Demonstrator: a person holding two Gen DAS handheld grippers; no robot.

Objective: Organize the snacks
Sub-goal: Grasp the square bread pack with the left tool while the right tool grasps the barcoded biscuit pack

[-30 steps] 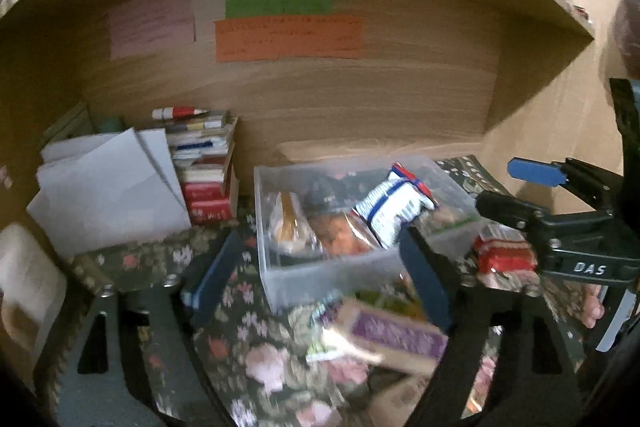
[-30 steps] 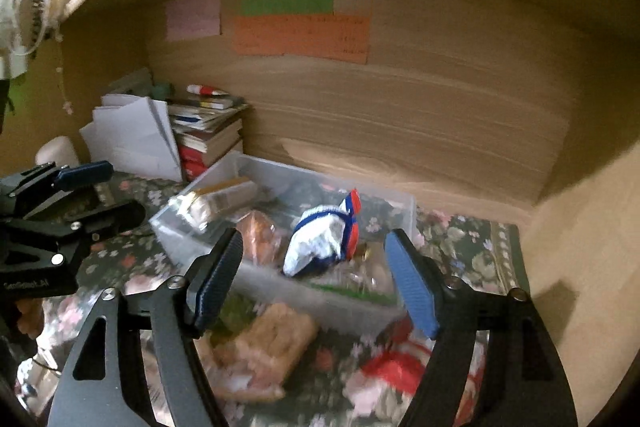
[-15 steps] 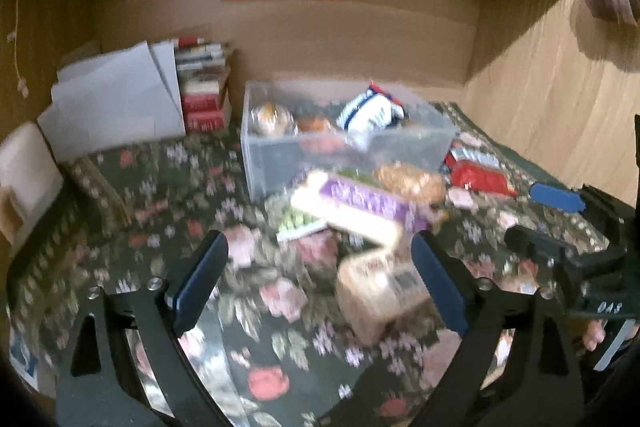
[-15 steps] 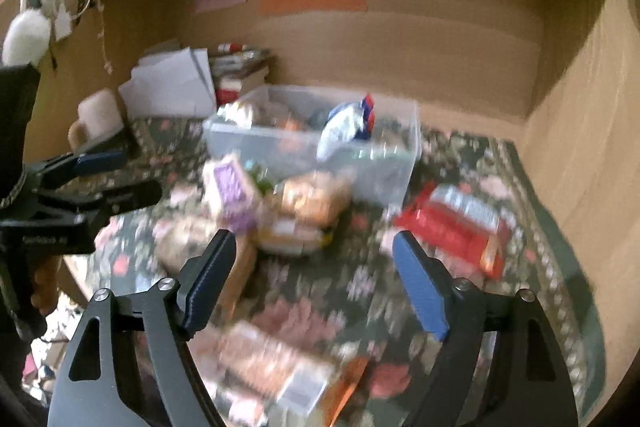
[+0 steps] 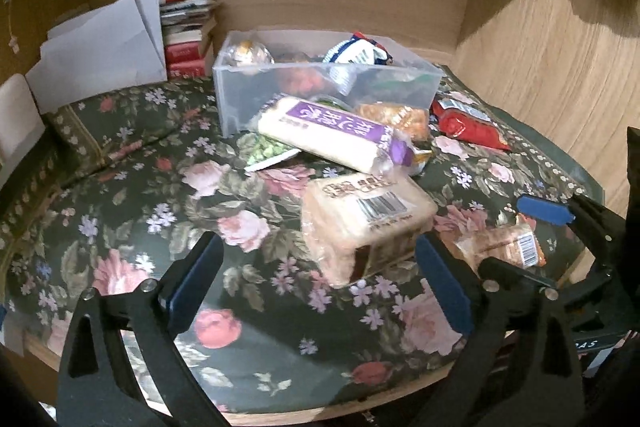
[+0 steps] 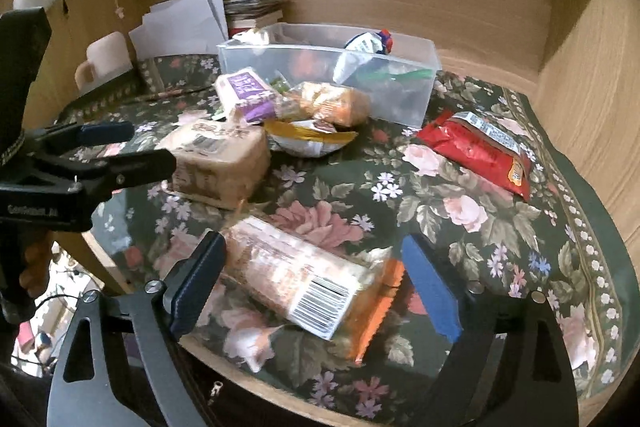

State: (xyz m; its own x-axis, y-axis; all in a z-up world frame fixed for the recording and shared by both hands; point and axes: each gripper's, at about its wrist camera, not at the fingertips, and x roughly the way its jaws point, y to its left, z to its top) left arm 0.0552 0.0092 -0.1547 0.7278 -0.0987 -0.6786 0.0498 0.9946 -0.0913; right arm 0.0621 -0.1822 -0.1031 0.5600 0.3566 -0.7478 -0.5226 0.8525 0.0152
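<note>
A clear plastic bin point(image 5: 256, 87) point(image 6: 394, 103) at the back holds several snacks, among them a white and blue bag point(image 5: 356, 53). In front of it lie a purple-labelled pack point(image 5: 332, 133) point(image 6: 244, 91), a beige bread pack point(image 5: 364, 215) point(image 6: 220, 159), an orange-trimmed biscuit pack point(image 6: 304, 283) point(image 5: 500, 245) and a red packet point(image 6: 480, 151) point(image 5: 466, 125). My left gripper point(image 5: 320, 287) is open and empty, near the bread pack. My right gripper point(image 6: 316, 279) is open, its jaws either side of the biscuit pack.
A floral cloth point(image 5: 140, 195) covers the desk. A stack of books point(image 5: 186, 39) and white papers point(image 5: 104, 47) stand at the back left, a mug point(image 6: 104, 59) beside them. Wooden walls close the back and right. The desk's front edge point(image 6: 280, 399) is close below.
Both grippers have pulled back from the bin towards the desk's front edge and risen. More loose snacks have come into view. The biscuit pack now lies between my right jaws.
</note>
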